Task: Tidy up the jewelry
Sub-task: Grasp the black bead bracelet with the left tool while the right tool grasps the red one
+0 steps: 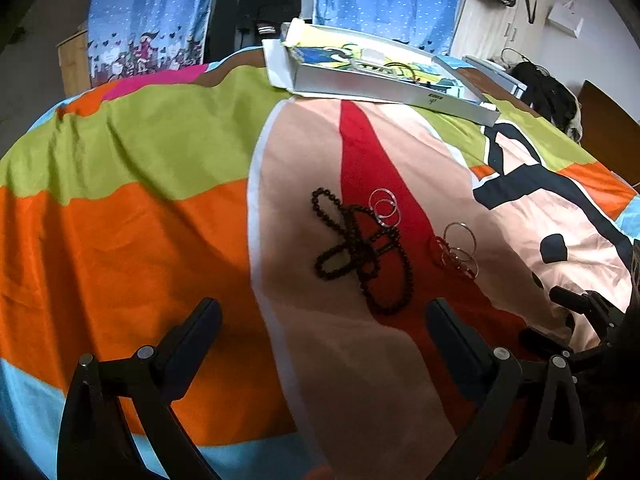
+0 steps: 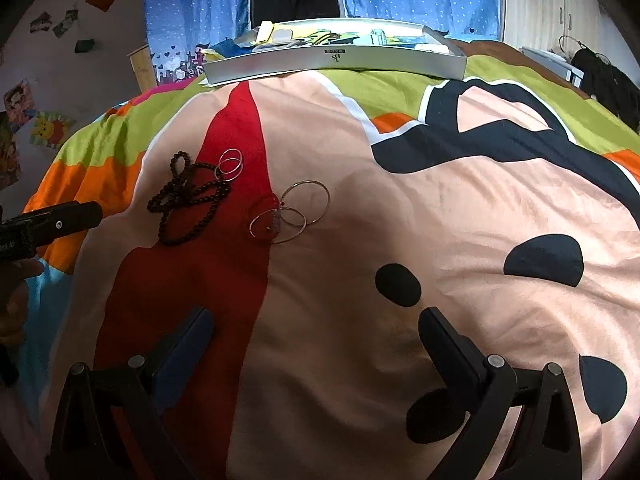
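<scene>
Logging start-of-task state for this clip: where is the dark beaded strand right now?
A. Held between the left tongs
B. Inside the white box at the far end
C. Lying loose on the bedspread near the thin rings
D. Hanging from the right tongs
C: the dark beaded strand lies on the bedspread beside the thin rings, while the left tongs and right tongs are open and empty.

It was a bedroom in a home. A bright patchwork-printed quilt (image 2: 400, 184) of orange, green, red and peach covered the bed. Behind it hung blue dotted curtains with a cartoon border (image 1: 148, 20). Cartoon pictures and paper scraps (image 2: 48, 128) were stuck to the pale wall, a pale wooden wardrobe (image 2: 548, 12) stood at the far side, and dark clothes (image 1: 548, 92) lay heaped nearby.
</scene>
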A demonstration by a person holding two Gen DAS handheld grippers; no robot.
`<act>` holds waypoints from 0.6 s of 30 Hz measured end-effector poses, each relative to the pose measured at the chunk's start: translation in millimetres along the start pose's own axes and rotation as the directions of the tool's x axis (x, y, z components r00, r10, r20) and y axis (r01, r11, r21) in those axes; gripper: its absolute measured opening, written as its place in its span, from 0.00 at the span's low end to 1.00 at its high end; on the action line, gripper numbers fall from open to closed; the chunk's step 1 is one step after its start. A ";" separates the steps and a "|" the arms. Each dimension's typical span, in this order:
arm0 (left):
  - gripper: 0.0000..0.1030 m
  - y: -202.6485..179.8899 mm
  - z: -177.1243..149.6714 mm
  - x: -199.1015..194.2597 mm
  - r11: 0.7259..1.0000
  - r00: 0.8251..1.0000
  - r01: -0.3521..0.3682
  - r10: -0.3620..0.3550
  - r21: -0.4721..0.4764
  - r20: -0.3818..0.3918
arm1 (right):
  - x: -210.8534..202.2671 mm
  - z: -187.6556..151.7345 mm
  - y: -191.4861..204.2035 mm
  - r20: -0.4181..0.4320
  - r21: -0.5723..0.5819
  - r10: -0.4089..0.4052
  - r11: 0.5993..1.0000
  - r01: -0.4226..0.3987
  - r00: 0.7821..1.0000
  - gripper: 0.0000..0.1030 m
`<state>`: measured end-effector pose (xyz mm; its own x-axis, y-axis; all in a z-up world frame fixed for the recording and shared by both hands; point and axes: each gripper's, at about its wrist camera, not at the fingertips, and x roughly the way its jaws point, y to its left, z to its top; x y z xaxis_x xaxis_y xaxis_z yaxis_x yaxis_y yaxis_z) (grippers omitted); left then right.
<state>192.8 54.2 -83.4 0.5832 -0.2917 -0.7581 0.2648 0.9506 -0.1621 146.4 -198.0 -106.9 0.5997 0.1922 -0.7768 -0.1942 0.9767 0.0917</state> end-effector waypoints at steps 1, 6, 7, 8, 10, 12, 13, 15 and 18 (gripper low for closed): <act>0.97 -1.3 2.0 3.1 1.000 1.000 0.006 -0.006 0.004 0.003 | 0.3 0.3 -0.1 0.001 0.001 -0.001 1.000 0.001 1.000 1.00; 0.97 -10.9 10.5 22.1 0.998 1.000 0.015 -0.016 0.055 0.011 | 0.1 5.6 0.4 0.030 -0.009 -0.010 1.000 0.010 1.000 1.00; 0.97 -12.7 11.5 26.2 0.998 1.000 0.010 -0.011 0.068 0.012 | 0.5 6.8 1.1 0.032 -0.013 -0.011 1.000 0.011 0.999 1.00; 0.97 -13.9 12.0 29.9 0.997 1.000 0.007 -0.008 0.083 0.012 | 0.7 8.5 2.0 0.039 -0.021 -0.010 1.000 0.011 0.999 1.00; 0.97 -15.9 12.9 38.4 0.994 1.000 0.013 -0.013 0.109 0.002 | 2.1 11.8 3.3 0.045 -0.029 -0.001 1.000 0.003 0.999 1.00; 0.97 -16.2 13.4 44.7 0.992 1.000 0.030 -0.028 0.120 -0.012 | 4.5 15.5 3.5 0.048 -0.033 0.014 0.999 -0.013 0.999 1.00; 0.97 -15.7 13.8 46.7 0.992 0.999 0.037 -0.035 0.121 -0.015 | 5.7 16.9 4.1 0.049 -0.034 0.020 0.999 -0.019 0.999 1.00; 0.96 -13.5 14.7 46.4 0.993 0.999 0.039 -0.039 0.115 0.001 | 9.1 20.8 3.6 0.051 -0.030 0.038 0.999 -0.037 0.998 1.00; 0.95 -7.9 19.1 42.6 0.993 0.997 0.060 -0.064 0.101 0.038 | 13.1 26.9 1.8 0.054 -0.018 0.051 0.999 -0.050 0.997 1.00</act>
<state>230.3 32.3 -102.3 0.5938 -0.3559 -0.7216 0.3757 0.9157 -0.1425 174.8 -191.2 -100.2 0.6302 0.2468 -0.7362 -0.2382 0.9639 0.1192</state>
